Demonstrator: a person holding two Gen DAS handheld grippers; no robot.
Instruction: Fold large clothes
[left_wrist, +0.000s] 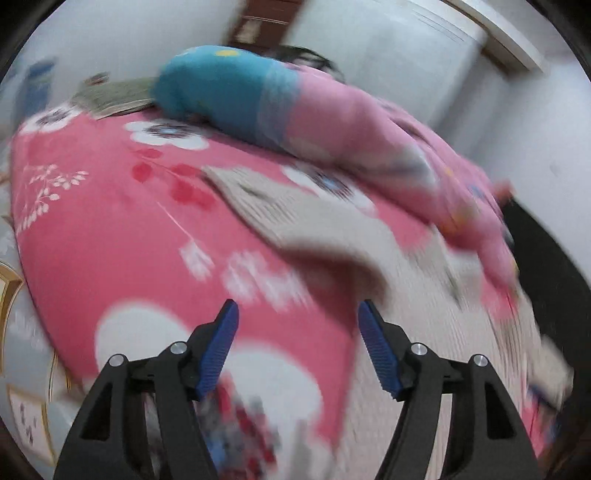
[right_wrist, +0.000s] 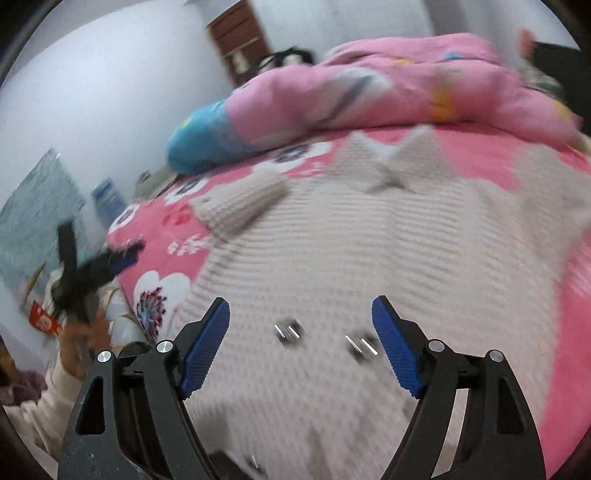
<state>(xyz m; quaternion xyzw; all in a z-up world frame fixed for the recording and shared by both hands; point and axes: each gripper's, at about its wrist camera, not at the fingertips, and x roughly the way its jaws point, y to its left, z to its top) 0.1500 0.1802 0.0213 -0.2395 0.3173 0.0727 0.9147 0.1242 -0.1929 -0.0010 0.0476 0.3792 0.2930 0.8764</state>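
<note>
Beige knit sweater (right_wrist: 332, 258) lies flat on the pink bedspread (left_wrist: 110, 229), bare sheet off its left edge; both grippers, left (left_wrist: 297, 314) and right (right_wrist: 301, 310), hover tilted down, jaws wide, empty

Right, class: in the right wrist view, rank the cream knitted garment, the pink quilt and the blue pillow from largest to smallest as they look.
1. Cream knitted garment, filling most of the frame, though it lies nearest the camera.
2. Pink quilt, bunched up behind it.
3. Blue pillow, smallest and partly under the quilt.
</note>
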